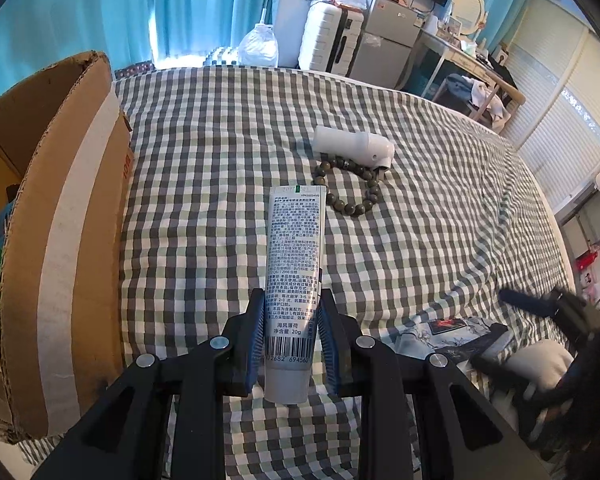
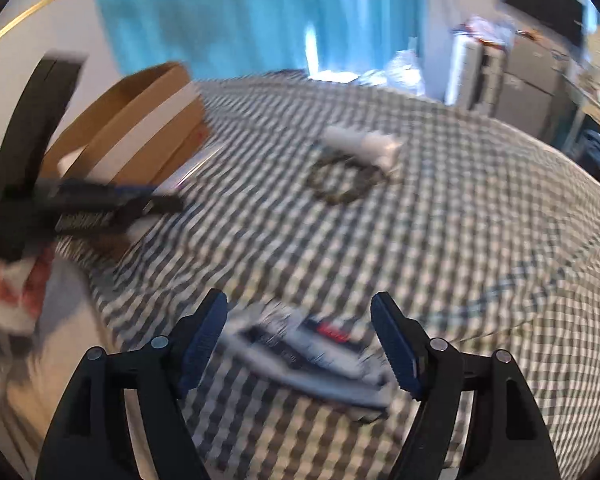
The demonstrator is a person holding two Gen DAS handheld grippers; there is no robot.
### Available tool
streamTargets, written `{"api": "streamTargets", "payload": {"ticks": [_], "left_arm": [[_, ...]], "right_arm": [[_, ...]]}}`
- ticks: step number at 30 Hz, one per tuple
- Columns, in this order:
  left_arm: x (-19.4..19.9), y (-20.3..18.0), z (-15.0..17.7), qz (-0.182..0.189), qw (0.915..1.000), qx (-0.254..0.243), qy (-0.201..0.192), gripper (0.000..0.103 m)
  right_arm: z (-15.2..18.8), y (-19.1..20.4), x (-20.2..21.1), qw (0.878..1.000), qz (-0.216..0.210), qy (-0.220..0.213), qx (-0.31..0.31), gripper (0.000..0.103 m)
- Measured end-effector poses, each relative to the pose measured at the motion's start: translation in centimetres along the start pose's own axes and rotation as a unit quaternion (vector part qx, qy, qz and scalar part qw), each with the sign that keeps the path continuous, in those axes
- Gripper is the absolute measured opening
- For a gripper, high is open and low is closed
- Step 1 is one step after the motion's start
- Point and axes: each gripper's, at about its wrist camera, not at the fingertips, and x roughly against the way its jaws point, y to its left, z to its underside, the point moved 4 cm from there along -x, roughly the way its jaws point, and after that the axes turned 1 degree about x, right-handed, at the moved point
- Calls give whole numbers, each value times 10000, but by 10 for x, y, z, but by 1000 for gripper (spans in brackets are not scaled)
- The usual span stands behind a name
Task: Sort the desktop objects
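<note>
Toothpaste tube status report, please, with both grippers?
Left gripper shut on toothpaste tube, beside cardboard box. Right gripper open over flat packet. Nothing blocking.

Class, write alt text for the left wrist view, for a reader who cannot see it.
The left gripper is shut on a white toothpaste tube, held above a checked cloth. Beyond lie a bead bracelet and a white cylinder; an open cardboard box stands at left.

Tube [image 1: 294,264]: smooth plastic, slight sheen.
Box [image 1: 66,240]: rough matt cardboard.
Bedcover [image 1: 220,152]: checked cloth.
Beads [image 1: 350,190]: glossy.
</note>
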Motion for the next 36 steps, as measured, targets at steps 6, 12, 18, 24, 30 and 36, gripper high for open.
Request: {"api": "streamTargets", "payload": {"ticks": [6, 12, 18, 24, 30, 36], "left_arm": [[8, -5, 2, 73, 9999, 6, -84, 26], [19, -2, 3, 91, 9998, 102, -153, 26], [30, -2, 0, 117, 9994, 190, -279, 26], [64, -6, -15, 145, 9975, 143, -671, 26], [136, -1, -46, 156, 9894, -74, -1444, 26], [189, 43, -78, 1, 9806, 104, -1959, 26]], "right_arm": [[14, 9, -44, 9966, 199, 793, 137, 29], [17, -4, -39, 9960, 538, 701, -150, 8], [2, -6, 0, 9974, 492, 86, -516, 8], [-29, 18, 43, 9967, 281, -520, -562, 8], [-73, 56, 85, 9927, -49, -1150, -358, 8], [-118, 98, 98, 9872, -613, -1461, -188, 8]]}}
